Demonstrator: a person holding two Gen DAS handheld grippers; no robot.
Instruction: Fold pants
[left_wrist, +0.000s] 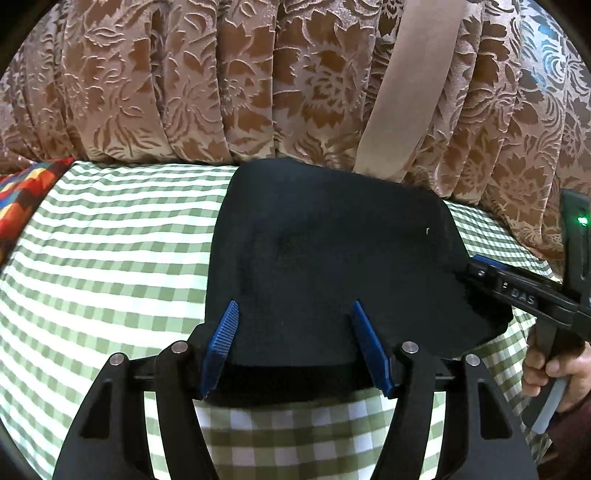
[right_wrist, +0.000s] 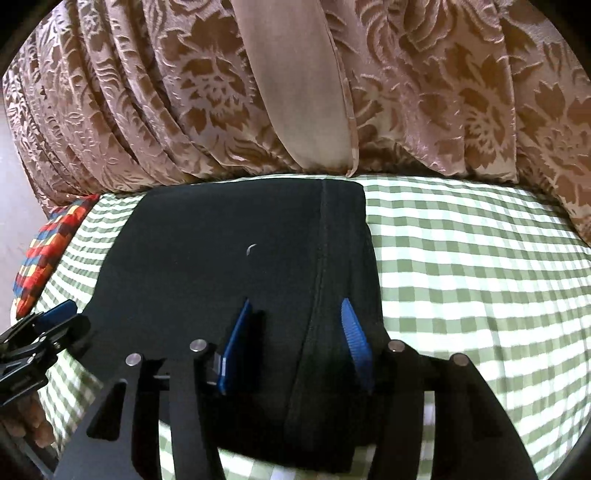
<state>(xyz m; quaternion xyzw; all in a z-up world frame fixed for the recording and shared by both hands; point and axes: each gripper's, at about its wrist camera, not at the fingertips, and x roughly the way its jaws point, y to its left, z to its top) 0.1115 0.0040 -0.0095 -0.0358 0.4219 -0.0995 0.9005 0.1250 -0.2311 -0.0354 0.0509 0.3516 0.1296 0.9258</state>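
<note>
The black pants lie folded in a compact block on the green checked cloth; they also show in the right wrist view, with a seam running down their right side. My left gripper is open, its blue pads spread over the near edge of the pants. My right gripper is open, its blue pads straddling the near right part of the pants. The right gripper also shows in the left wrist view at the pants' right edge. The left gripper shows in the right wrist view.
A brown floral curtain hangs behind the surface, with a plain beige strip. A multicoloured patterned cushion lies at the far left, also in the right wrist view. Checked cloth extends to the right.
</note>
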